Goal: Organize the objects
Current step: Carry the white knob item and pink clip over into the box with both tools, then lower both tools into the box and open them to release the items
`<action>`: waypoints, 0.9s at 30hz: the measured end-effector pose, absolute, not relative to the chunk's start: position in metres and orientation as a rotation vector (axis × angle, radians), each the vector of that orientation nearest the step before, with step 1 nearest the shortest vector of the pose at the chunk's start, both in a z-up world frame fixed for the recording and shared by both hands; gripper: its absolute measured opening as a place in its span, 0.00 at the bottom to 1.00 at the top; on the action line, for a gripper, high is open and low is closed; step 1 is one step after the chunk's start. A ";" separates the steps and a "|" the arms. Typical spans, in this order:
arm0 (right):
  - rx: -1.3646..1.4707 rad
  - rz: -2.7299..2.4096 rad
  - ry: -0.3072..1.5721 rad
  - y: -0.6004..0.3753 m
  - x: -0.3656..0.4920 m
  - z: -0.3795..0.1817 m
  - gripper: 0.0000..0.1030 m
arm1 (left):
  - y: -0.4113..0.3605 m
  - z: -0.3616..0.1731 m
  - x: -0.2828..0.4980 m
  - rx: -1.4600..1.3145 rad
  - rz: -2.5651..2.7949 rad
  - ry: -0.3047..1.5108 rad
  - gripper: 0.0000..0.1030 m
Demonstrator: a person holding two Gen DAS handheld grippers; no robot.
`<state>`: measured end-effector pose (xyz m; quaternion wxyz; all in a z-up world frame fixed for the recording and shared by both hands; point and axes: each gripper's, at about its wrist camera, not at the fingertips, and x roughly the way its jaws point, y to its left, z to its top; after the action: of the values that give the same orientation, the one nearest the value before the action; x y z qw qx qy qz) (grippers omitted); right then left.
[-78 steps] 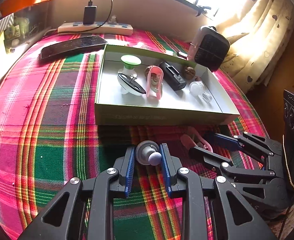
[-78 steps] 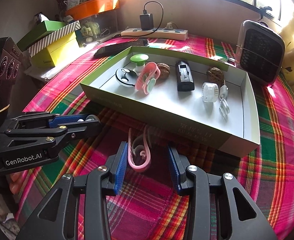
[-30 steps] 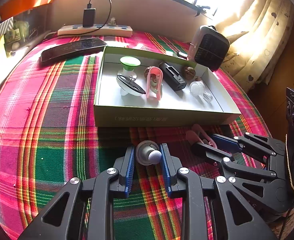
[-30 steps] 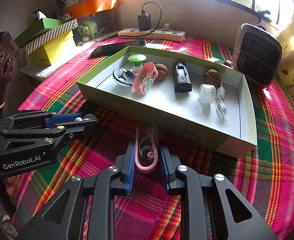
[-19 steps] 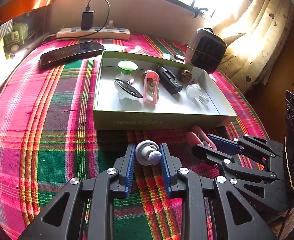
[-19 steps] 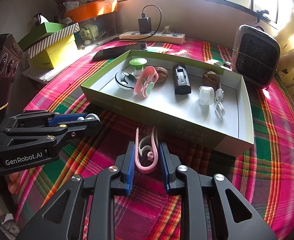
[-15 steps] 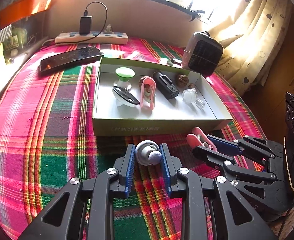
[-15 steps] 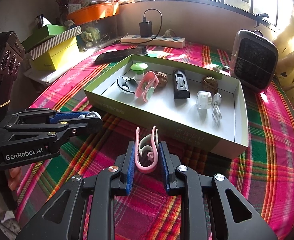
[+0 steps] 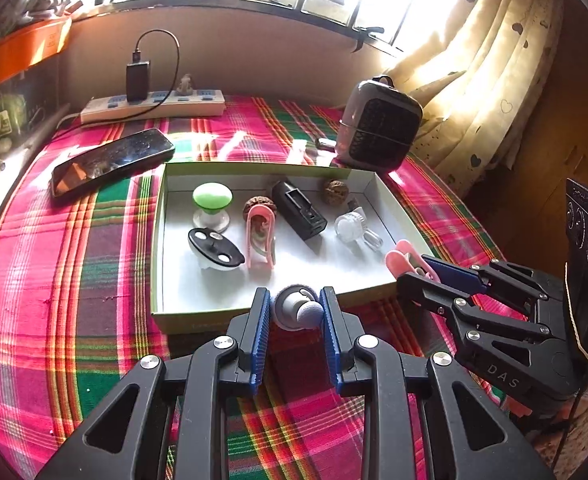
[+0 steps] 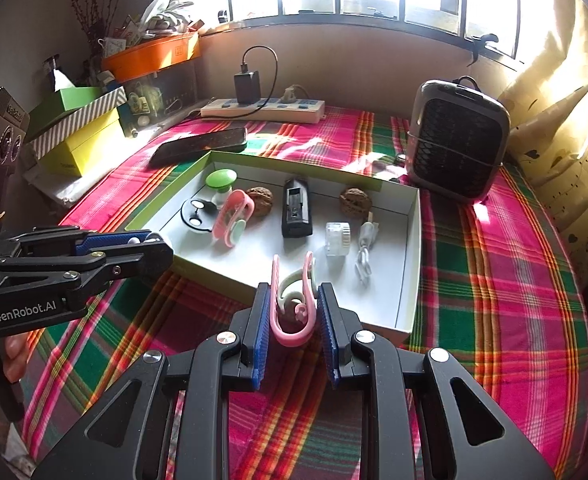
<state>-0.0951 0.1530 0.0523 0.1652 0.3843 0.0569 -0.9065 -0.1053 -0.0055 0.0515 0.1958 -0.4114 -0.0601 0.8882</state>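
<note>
My left gripper [image 9: 295,306] is shut on a small grey round holder with a ball end [image 9: 297,311], held in the air over the near wall of the green box [image 9: 158,240]. My right gripper [image 10: 293,300] is shut on a pink clip [image 10: 294,308], held above the near right part of the same box [image 10: 411,264]. The box holds a green-topped knob [image 9: 212,196], a black oval piece [image 9: 215,248], another pink clip [image 9: 260,236], a black rectangular device [image 9: 299,210], two walnuts, a clear cap [image 9: 347,226] and a small cable. The right gripper also shows in the left wrist view [image 9: 409,266].
A phone [image 9: 110,162] lies left of the box's far end. A power strip with a charger [image 9: 154,104] runs along the back wall. A small heater [image 9: 377,126] stands at the box's far right corner. Stacked boxes [image 10: 74,136] stand at the left table edge.
Both grippers have lifted their objects off the plaid cloth and moved forward, so they now hang over the box's near edge. The right gripper closed on the pink clip earlier.
</note>
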 end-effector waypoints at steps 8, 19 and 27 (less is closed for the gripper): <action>1.142 -2.590 0.168 0.163 -0.116 0.050 0.23 | 0.010 0.058 -0.126 -1.140 2.459 -0.138 0.22; 1.214 -2.540 0.175 0.166 -0.139 0.045 0.23 | 0.028 0.046 -0.154 -1.198 2.416 -0.111 0.22; 1.276 -2.502 0.190 0.164 -0.148 0.034 0.23 | 0.034 0.037 -0.167 -1.232 2.399 -0.097 0.22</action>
<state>-0.1482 0.1640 0.0342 0.1623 0.4473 0.0667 -0.8770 -0.1668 0.0343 0.0370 0.2200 -0.4453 -0.0351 0.8672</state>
